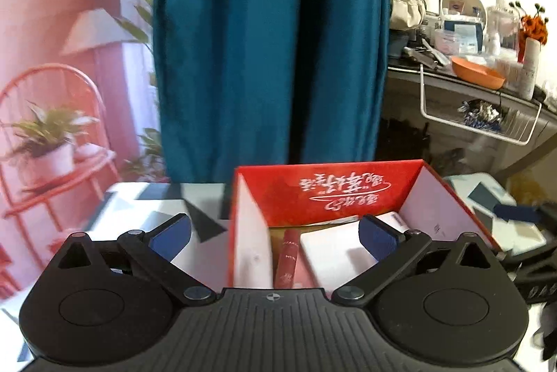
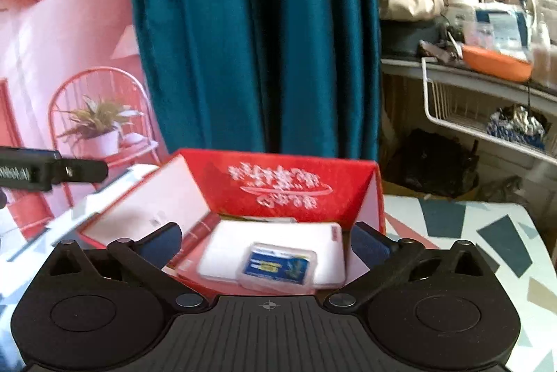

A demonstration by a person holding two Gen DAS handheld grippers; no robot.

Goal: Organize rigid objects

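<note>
A red cardboard box (image 1: pixel 313 189) with open flaps stands on the patterned table; it also shows in the right wrist view (image 2: pixel 285 184). Inside lie a flat white case (image 2: pixel 278 250), a red tube (image 1: pixel 287 259) and a small clear case with a blue card (image 2: pixel 276 267) on top of the white case. My left gripper (image 1: pixel 275 232) is open and empty over the box's near left side. My right gripper (image 2: pixel 266 241) is open and empty just above the box, with the clear case between its fingers' line of view.
A teal curtain (image 1: pixel 271 41) hangs behind the table. A cluttered shelf with an orange bowl (image 1: pixel 478 74) and a white wire basket (image 1: pixel 480 114) stands at the right. The pink backdrop (image 1: pixel 52 58) is at the left. The left gripper's body (image 2: pixel 52 170) shows at the left edge.
</note>
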